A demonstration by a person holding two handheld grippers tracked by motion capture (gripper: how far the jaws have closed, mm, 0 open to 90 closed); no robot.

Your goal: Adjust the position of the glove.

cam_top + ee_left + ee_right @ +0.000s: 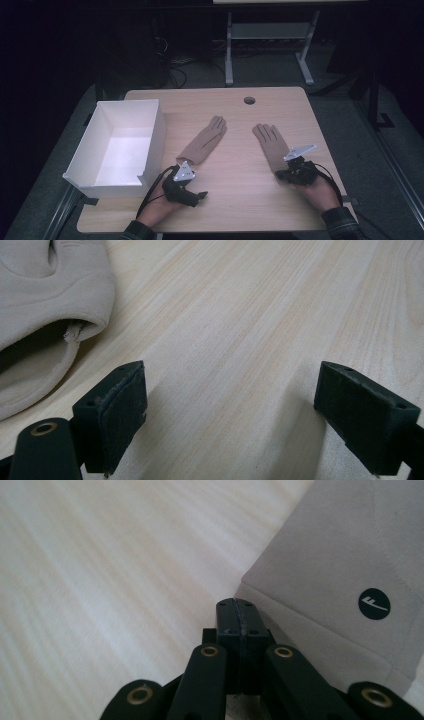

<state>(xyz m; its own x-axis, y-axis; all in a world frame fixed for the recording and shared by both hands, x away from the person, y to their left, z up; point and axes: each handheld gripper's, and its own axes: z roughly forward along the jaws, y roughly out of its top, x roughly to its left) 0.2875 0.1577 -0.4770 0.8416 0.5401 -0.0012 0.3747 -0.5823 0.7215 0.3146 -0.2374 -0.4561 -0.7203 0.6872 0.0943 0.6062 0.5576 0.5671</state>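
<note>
Two tan gloves lie on the table [235,200]: the left glove [204,141] just beyond the released left gripper [195,197], the right glove [271,145] beside the clenched, empty right gripper [280,175], one white box [120,147] left.

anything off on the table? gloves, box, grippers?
Nothing looks spilled or damaged. Two tan gloves lie flat, the left glove angled toward the white box, the right glove near straight. One oddity: the right gripper is shut at the right glove's cuff corner with no fabric visibly between its jaws. The left gripper is open.
</note>
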